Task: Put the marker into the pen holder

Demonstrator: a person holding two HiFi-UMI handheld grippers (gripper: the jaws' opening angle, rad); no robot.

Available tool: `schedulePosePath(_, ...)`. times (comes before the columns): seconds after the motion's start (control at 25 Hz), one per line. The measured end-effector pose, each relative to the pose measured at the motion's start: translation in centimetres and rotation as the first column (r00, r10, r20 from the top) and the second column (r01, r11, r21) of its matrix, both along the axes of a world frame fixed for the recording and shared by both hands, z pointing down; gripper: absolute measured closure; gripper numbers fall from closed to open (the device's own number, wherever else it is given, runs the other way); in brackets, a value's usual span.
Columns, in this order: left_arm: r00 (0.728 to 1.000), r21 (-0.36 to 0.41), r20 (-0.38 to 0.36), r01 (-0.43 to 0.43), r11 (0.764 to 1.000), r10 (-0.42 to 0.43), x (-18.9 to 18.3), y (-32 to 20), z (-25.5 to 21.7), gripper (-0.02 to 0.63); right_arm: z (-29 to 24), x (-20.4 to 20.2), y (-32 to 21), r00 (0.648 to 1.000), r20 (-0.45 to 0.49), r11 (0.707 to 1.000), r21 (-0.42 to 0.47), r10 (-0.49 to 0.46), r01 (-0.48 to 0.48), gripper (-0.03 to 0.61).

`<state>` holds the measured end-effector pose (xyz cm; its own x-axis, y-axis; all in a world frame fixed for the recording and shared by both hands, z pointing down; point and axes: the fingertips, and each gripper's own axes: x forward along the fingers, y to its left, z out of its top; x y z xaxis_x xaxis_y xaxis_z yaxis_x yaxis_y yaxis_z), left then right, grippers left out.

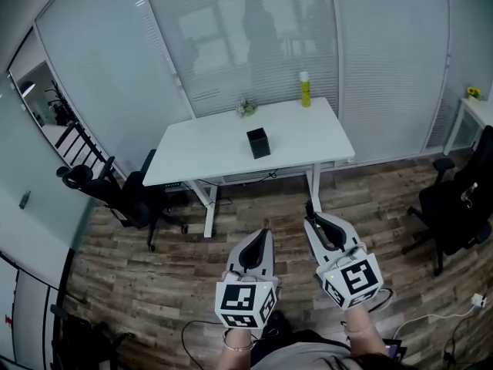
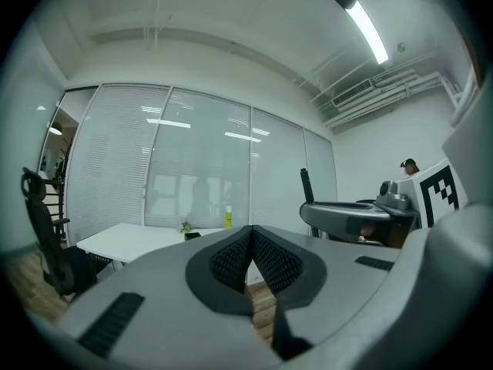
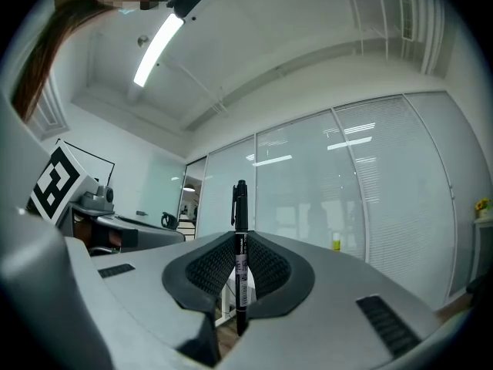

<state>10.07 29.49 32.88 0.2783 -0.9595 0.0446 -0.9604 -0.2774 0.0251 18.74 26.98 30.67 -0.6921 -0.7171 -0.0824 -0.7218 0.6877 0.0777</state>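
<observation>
A black marker (image 3: 241, 245) stands upright between the pads of my right gripper (image 3: 240, 264), which is shut on it; its capped end sticks up past the jaws. The black pen holder (image 1: 258, 142) stands near the middle of the white table (image 1: 200, 153), far ahead of both grippers. It also shows small in the left gripper view as the pen holder (image 2: 192, 236). My left gripper (image 2: 251, 233) is shut with nothing in it. In the head view the left gripper (image 1: 266, 228) and the right gripper (image 1: 310, 216) hover side by side over the wood floor, short of the table.
A yellow bottle (image 1: 305, 89) and a small plant (image 1: 246, 108) stand at the table's far edge. One black office chair (image 1: 127, 195) sits left of the table, another black office chair (image 1: 454, 199) at the right. Glass walls with blinds stand behind.
</observation>
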Motion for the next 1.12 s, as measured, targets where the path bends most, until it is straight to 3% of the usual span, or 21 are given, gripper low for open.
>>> schedulePosePath(0.48,0.999,-0.002,-0.015,-0.051,0.999,0.051,-1.7,-8.4,1.2,0.595,1.0,-2.9,-7.8,1.000,-0.023,1.000,0.012,0.004,-0.004,0.511)
schedulePosePath(1.12,0.993,-0.017,-0.034,-0.115,0.993,0.114,-9.0,-21.1,1.7,0.595,0.7,-10.9,-20.2,0.999,-0.020,0.999,0.016,0.041,-0.040,0.511)
